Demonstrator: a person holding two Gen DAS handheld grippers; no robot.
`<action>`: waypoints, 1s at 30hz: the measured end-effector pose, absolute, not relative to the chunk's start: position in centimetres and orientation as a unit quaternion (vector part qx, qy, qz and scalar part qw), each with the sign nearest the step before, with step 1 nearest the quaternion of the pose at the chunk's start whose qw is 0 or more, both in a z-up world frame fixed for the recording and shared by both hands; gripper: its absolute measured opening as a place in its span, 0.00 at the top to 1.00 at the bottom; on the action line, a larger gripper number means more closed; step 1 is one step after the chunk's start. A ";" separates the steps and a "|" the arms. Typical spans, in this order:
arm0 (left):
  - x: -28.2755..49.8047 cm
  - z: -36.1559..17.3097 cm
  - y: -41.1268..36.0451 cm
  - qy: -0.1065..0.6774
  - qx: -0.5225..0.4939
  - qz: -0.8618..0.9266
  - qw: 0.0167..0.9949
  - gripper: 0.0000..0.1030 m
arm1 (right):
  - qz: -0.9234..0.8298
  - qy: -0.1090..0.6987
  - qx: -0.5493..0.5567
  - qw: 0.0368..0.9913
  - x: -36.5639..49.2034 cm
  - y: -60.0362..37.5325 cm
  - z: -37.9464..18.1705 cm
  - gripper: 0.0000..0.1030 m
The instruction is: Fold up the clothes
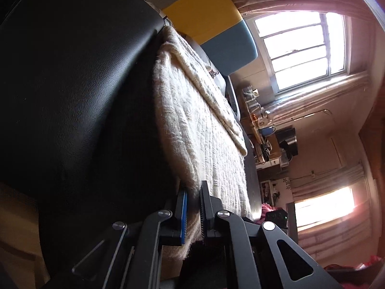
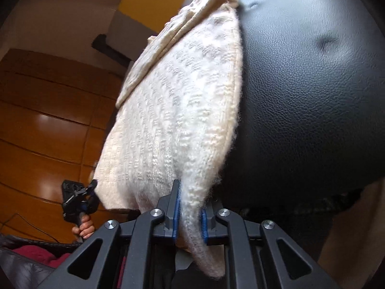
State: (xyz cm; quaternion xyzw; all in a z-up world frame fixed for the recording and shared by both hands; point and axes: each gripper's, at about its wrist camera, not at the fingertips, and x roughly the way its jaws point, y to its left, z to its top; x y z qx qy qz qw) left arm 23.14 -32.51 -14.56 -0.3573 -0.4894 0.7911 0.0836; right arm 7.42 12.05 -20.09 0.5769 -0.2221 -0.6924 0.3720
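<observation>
Mounted on each gripper, looking forward along the fingers, pressed close against a cream knit sweater [image 1: 199, 130] on black leather upholstery [image 1: 72, 84]. Shared by both: sweater [image 2: 178, 110], leather [image 2: 312, 96].

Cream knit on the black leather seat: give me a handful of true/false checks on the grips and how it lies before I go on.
1. The right gripper is shut on the cream knit. True.
2. The left gripper hangs open, clear of the fabric. False: its jaws are closed on an edge of the cream knit.
3. The knit lies against a black leather seat. True.
4. The knit is a single flat layer. False: a folded-over layer lies along its far part.
5. The left gripper is visible in the right wrist view, at the knit's other corner. True.
</observation>
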 end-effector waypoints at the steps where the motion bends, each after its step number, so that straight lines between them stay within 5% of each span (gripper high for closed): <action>1: 23.0 -14.6 -32.2 -0.489 -0.362 0.789 0.090 0.92 | -0.702 -0.209 0.573 0.369 7.1 11.1 -19.5 0.91; 17: 12.5 -6.7 -34.7 -0.482 -0.269 0.815 0.176 0.91 | -0.742 -0.232 0.458 0.432 -4.6 5.1 -11.4 0.93; 30: -1.3 -7.3 -41.2 -0.473 -0.259 0.831 0.139 0.91 | -0.756 -0.265 0.455 0.389 -19.3 2.6 -12.0 0.93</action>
